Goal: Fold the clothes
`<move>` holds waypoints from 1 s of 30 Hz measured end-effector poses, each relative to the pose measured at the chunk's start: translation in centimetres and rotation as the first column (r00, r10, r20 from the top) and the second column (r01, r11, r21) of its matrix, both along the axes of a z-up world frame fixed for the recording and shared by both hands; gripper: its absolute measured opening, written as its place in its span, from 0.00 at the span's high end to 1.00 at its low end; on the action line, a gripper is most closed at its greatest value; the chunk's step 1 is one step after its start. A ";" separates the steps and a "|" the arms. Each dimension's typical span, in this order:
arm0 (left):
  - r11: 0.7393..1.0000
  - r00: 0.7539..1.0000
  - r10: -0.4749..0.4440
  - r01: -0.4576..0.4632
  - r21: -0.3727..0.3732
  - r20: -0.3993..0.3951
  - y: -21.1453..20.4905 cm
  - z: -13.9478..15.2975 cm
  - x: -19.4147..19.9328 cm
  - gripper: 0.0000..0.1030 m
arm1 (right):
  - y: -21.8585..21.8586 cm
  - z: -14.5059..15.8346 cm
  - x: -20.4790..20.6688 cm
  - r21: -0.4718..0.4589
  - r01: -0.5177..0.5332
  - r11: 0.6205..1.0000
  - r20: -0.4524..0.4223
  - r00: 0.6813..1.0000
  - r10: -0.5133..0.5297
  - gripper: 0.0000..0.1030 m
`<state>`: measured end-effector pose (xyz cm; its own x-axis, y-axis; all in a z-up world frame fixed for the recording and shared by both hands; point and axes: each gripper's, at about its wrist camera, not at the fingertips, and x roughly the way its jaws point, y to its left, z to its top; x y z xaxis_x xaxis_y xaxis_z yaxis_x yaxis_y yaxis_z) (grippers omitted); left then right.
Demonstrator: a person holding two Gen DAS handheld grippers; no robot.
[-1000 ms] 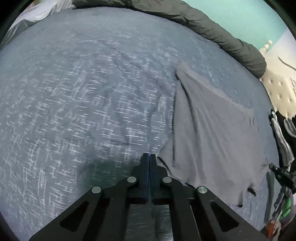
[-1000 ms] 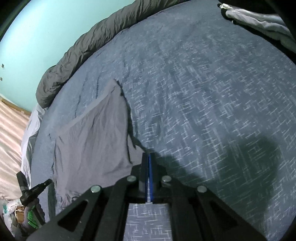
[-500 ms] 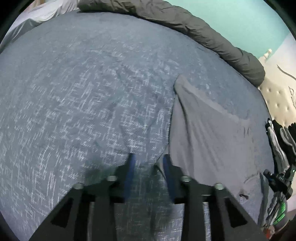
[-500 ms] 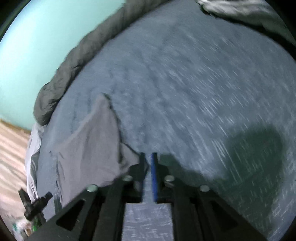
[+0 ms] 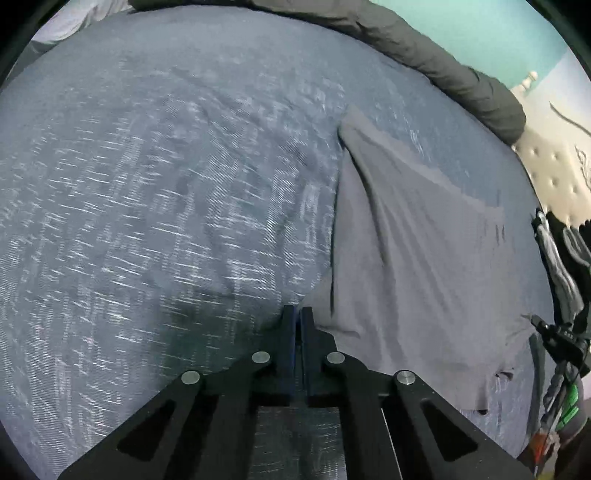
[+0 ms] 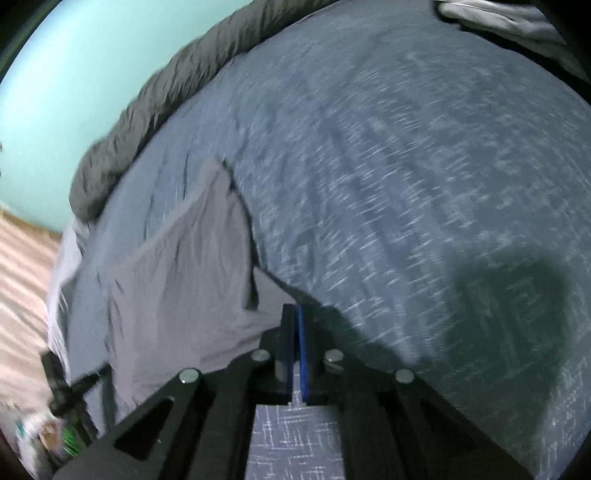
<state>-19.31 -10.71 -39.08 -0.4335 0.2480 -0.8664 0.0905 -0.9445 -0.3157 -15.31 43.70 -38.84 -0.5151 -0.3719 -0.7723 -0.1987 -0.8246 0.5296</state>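
A wide bed covered in a blue-grey bedspread with a white cross-hatch weave (image 5: 155,206) fills nearly all of both views, its surface softly rumpled and smeared by motion blur. Along its far edge runs a long rolled dark grey quilted duvet (image 5: 436,62), with a flat turquoise wall (image 6: 74,74) behind it. On the bedspread lies the plain grey cotton garment (image 5: 424,266), partly folded, one pointed corner reaching toward the duvet and shallow creases fanning down from that point; a second layer of it shows underneath along the near edge. In the left wrist view it sits to the right of the fingers, in the right wrist view (image 6: 184,280) to the left of them. The left claw (image 5: 297,317) has just been closing and its black fingers now stand pressed together at the garment's near left edge; whether any cloth is caught between them cannot be told. The right claw (image 6: 297,317) has likewise just been closing and is pressed together at the garment's near corner, a thin blue pad showing between the fingers, with no cloth clearly pinched. A pale crumpled cloth (image 6: 502,18) lies at the bed's far corner.
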 end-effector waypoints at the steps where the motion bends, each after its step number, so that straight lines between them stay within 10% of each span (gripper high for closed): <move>1: 1.000 1.000 0.004 -0.004 0.001 -0.009 -0.2 0.3 0.0 0.98 | 0.9 0.2 1.0 -0.001 0.007 1.000 -0.003 1.000 -0.007 0.99; 14: 0.976 0.982 0.163 -0.174 0.132 0.090 -3.5 -1.2 -0.4 0.98 | 2.9 -0.7 3.1 -0.013 0.065 0.998 0.067 0.996 -0.064 0.99; 22: 0.989 0.990 0.127 -0.130 0.066 0.060 -1.6 0.5 0.1 0.81 | 0.4 0.6 3.7 0.061 -0.040 0.997 0.044 0.998 0.038 0.91; 24: 0.993 0.993 0.115 -0.116 0.037 0.033 -0.7 1.7 1.3 0.67 | 0.0 2.0 4.7 0.092 -0.050 0.995 0.019 0.999 0.048 0.72; 30: 0.989 0.989 -0.147 0.147 -0.017 -0.020 7.6 3.6 4.5 0.61 | -3.8 3.8 7.6 0.094 -0.144 0.985 0.001 0.989 0.145 0.67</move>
